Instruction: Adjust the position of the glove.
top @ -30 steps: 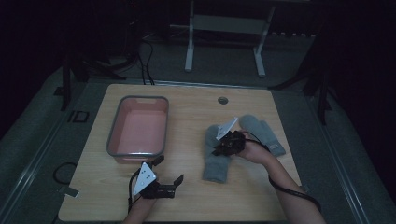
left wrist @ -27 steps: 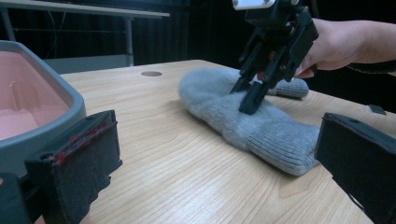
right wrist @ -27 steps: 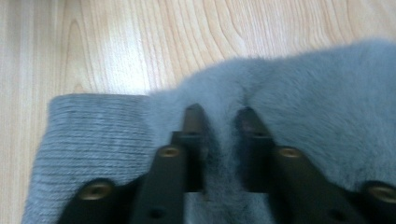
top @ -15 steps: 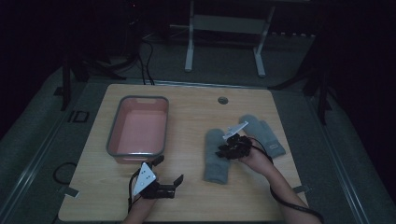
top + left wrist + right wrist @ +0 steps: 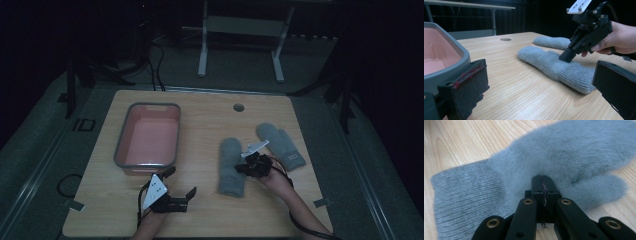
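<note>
High view: your right gripper [image 5: 248, 165] sits on the near mitten [image 5: 231, 167], with the second mitten [image 5: 281, 145] just beside it. You might only snag fuzz here, so the mitten could slip when you lift.

Left gripper view: your left gripper [image 5: 544, 92] hangs with jaws wide apart, holding nothing, next to the pink tray [image 5: 454, 56].

Right gripper view: the jaws have just closed, pressed together at the mitten's fluffy edge, with a pinch of fuzz between them at most.

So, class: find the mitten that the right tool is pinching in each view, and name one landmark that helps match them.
High view: near mitten, centre right, left of the right tool.
Left gripper view: centre, under that tool.
Right gripper view: across the frame, pinched by shut jaws.
Landmark: its ribbed cuff.
</note>
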